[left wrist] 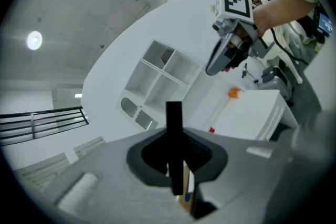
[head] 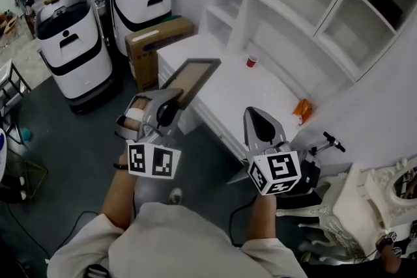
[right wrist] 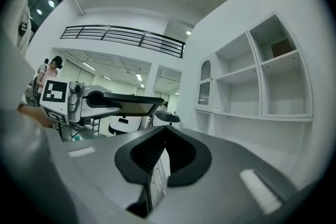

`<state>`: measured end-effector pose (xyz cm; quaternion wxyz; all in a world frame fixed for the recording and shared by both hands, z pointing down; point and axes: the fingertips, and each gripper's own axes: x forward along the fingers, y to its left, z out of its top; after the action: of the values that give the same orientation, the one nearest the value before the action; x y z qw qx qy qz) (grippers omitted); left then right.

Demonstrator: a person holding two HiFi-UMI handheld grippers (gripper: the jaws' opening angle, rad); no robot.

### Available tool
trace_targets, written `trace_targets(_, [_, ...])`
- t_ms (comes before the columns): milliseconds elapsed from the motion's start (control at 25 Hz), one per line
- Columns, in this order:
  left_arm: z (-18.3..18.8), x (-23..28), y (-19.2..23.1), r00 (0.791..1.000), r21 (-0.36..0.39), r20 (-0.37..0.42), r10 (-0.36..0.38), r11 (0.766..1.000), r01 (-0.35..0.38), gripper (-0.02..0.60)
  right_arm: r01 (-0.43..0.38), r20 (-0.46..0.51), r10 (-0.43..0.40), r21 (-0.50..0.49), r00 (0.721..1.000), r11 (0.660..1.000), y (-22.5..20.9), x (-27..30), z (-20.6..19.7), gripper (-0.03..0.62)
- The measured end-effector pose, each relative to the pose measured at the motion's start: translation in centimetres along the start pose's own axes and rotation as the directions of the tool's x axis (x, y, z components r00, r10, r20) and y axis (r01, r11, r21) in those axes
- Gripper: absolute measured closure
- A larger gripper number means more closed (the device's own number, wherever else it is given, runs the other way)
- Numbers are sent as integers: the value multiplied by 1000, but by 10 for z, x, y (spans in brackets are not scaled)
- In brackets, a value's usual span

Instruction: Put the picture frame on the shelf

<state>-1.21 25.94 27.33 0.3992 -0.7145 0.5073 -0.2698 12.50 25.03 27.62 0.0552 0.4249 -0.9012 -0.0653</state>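
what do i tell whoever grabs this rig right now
Left gripper: shut on the picture frame, gripping one edge, with the frame in the air over the near corner of the white table.
Right gripper: jaws together, nothing in them, held up beside the left one.
Shelf: stands behind the table against the wall. The frame is not on it yet.
Done: frame picked up.
Left: carry the frame across the table, set it in an open compartment, let go.
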Motion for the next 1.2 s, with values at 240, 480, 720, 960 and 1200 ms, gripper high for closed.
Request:
trace_targets(240, [-25,26,8,1000,-16,-11,-18,1000,18,552,-5,-26,5,-10,1000,1000,-3,42,-3,589])
trace_targets(480, [-49,44,18,1000,-22,-13,-25,999,25,552,-14,-16,14,5,1000,1000,-4,75,-3,589])
trace_targets(720, [-67,61,27,1000,-15,-10,-25,1000,25,552,-8,-7,8,7,1000,1000,-9,103,-2,589])
trace_targets(960, [-80,76,32,999,-9,-3,-38,999,38,552,4,-20,-4,15,1000,1000,-17,122,-8,589])
trace_targets(1200, [-88,93,27,998,-12,1,-56,998,56,552,13,-38,-13,16,999,1000,-26,131,-16,589])
